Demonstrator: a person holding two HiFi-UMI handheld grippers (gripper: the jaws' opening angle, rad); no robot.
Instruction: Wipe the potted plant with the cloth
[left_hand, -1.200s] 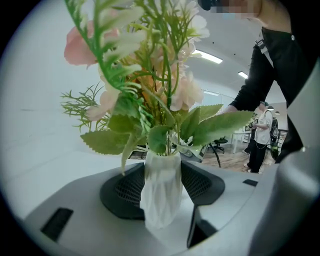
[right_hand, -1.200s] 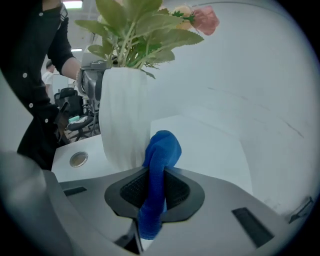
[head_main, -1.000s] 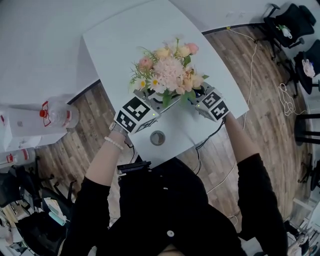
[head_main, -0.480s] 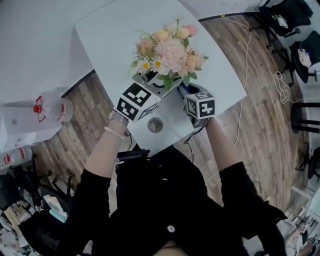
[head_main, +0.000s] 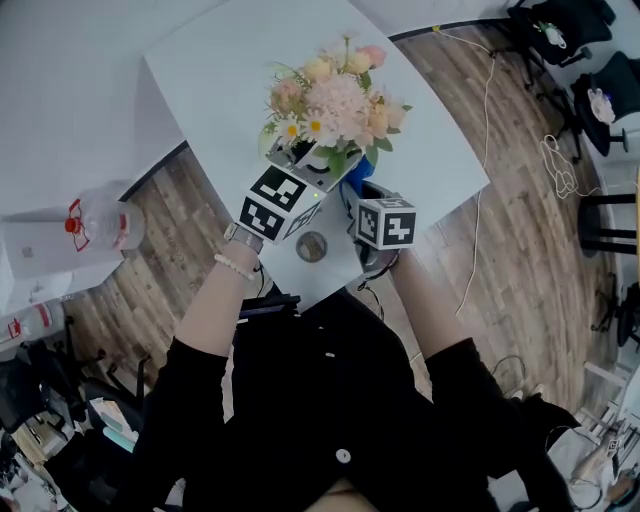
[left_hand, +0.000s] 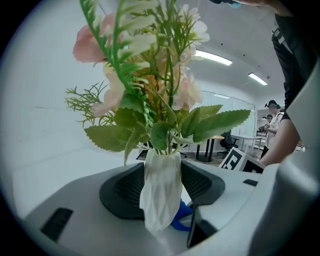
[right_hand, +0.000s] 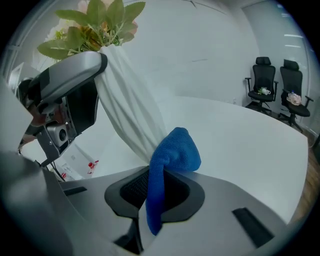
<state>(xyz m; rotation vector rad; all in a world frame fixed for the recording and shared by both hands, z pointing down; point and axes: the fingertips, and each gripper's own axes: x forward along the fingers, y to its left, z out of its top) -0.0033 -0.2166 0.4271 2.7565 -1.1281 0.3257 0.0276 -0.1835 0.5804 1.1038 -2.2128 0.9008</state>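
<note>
At the table (head_main: 220, 70)'s near edge the plant (head_main: 335, 100) is hanging out, left gripper (left_hand: 161, 195) squeezing its white vase (left_hand: 160, 172). The right gripper (right_hand: 155, 192), pinching the blue cloth (right_hand: 174, 150), is swinging in from the side down to the vase's foot, so it's probably wiping there next.

One potted plant (head_main: 335, 105), one cloth (right_hand: 170, 160), two grippers (left_hand: 162, 192) (right_hand: 155, 192) — one bottle (head_main: 100, 225).

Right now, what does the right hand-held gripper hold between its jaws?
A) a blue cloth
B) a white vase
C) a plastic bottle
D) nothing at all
A: in the right gripper view the blue cloth is pinched in the right hand-held gripper, while the white vase sits clamped in the left hand-held gripper.
</note>
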